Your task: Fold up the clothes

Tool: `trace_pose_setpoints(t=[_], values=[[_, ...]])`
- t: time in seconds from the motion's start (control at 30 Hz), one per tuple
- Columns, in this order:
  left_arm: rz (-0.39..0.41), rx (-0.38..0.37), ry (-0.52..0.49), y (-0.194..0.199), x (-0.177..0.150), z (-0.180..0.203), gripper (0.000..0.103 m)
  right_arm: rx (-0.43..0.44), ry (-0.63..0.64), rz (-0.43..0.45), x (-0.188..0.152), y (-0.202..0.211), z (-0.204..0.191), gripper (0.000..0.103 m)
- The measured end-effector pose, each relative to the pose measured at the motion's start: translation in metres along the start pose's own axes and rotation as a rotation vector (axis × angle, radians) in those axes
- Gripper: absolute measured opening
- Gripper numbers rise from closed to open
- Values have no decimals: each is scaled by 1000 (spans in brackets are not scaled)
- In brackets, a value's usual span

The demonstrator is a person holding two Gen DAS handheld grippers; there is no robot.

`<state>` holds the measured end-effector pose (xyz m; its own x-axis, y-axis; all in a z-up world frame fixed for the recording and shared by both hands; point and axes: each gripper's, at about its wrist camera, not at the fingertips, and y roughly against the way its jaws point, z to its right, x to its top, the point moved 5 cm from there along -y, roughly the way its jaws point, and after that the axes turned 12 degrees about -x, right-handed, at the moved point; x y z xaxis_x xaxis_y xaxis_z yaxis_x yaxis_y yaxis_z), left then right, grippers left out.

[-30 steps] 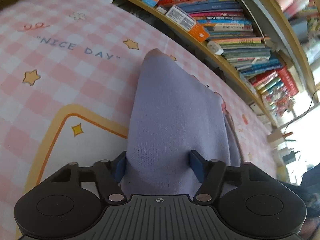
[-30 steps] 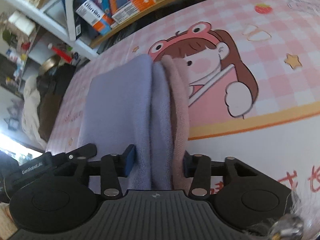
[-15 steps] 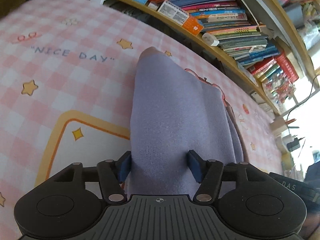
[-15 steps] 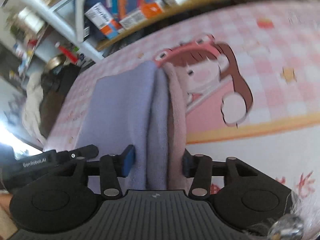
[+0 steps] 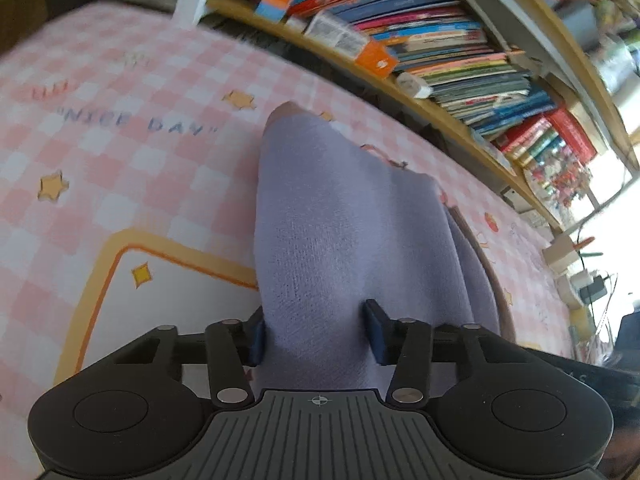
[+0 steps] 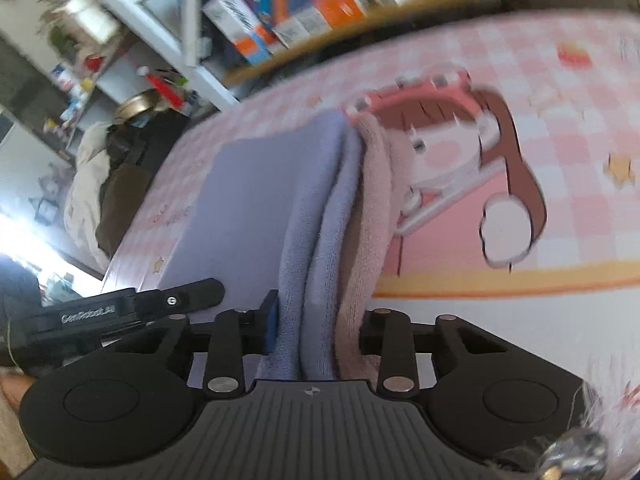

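Both wrists: tools grip garment (image 5: pixel 352 240).

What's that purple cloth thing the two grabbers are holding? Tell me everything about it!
The purple cloth is a soft lilac knit, fuzzy like a towel or sweater. It is folded into several layers, with a dusty pink layer showing along one edge. The left gripper and the right gripper each pinch one end of it between their blue pads. It stretches away from them over a pink checked cartoon blanket. Whether its far end rests on the blanket is unclear.
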<state>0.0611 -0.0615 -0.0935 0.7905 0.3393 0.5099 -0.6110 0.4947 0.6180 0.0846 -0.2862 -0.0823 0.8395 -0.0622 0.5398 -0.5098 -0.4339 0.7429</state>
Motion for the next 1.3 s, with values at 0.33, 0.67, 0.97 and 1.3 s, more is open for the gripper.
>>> trace_pose_setpoints(t=[0.33, 0.67, 0.97, 1.3], values=[[54, -61, -72, 18, 11, 33, 44, 2, 19, 118, 9, 44, -5, 29], [89, -87, -104, 33, 12, 52, 44, 18, 4, 166, 8, 68, -6, 29], [102, -100, -125, 38, 11, 59, 44, 21, -5, 187, 5, 77, -8, 30], [80, -142, -131, 37, 18, 53, 44, -8, -31, 203, 3, 78, -14, 30]])
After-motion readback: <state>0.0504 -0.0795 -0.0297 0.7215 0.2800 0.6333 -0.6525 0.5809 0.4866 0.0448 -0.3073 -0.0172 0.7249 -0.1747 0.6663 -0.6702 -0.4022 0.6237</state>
